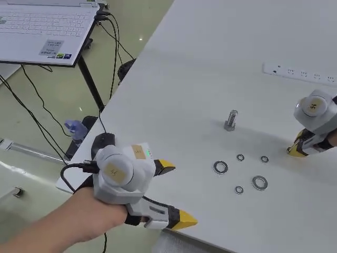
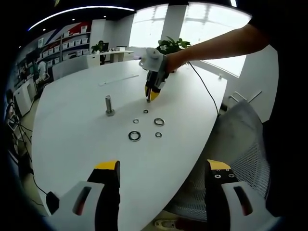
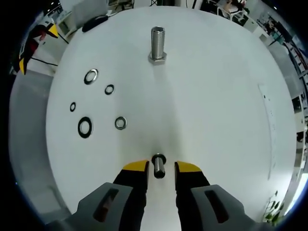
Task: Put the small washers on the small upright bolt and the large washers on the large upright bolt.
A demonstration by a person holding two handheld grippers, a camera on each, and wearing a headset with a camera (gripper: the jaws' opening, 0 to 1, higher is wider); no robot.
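Observation:
A large steel bolt (image 1: 230,120) (image 2: 109,106) (image 3: 158,44) stands upright on the white table (image 1: 200,63). In front of it lie two large washers (image 1: 220,167) (image 1: 259,183) and three small washers (image 1: 240,157) (image 1: 264,159) (image 1: 239,190). My right gripper (image 1: 296,151) (image 3: 158,169) points its tips down at the table. A small upright bolt (image 3: 158,165) stands between its jaws, with thin gaps on both sides. My left gripper (image 1: 176,194) (image 2: 162,167) hovers wide open over the near table edge, holding nothing.
A white power strip (image 1: 300,74) lies at the back right of the table. A laptop (image 1: 42,26) sits on a stand off the table's left, with cables and a bottle (image 1: 76,129) on the floor. A mesh chair (image 2: 238,130) stands by the near edge.

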